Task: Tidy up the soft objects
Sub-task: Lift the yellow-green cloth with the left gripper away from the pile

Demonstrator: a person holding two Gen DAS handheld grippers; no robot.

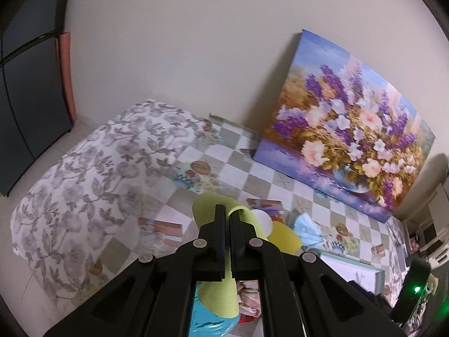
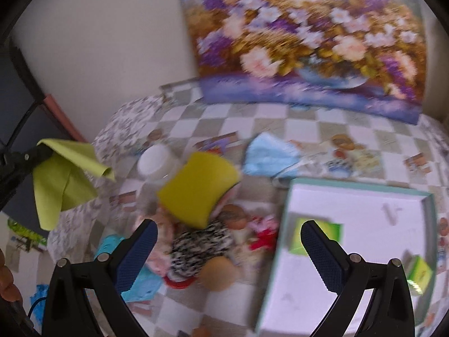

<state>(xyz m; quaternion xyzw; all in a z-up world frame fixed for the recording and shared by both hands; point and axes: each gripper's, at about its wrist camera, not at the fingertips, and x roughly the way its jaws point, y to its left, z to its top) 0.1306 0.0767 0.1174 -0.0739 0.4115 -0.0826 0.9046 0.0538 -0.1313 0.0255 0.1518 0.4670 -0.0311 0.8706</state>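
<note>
While lifted off the table's (image 2: pixel 303 129) left edge, lime cloth (image 2: pixel 60 181) pinched in left gripper (image 1: pixel 227 216), right gripper (image 2: pixel 228 241) spread wide above yellow sponge (image 2: pixel 197 188), box (image 2: pixel 356 196) at right edge.

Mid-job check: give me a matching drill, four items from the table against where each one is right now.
Items:
1. lime green cloth
2. yellow sponge
3. light blue face mask
4. flower painting

Places:
A. leaning against the wall
B. on top of the pile of soft toys
C. clamped in the left tool, off the table
D. flat on the checkered cloth, behind the open box

Pairs: 1-C, 2-B, 3-D, 4-A
</note>
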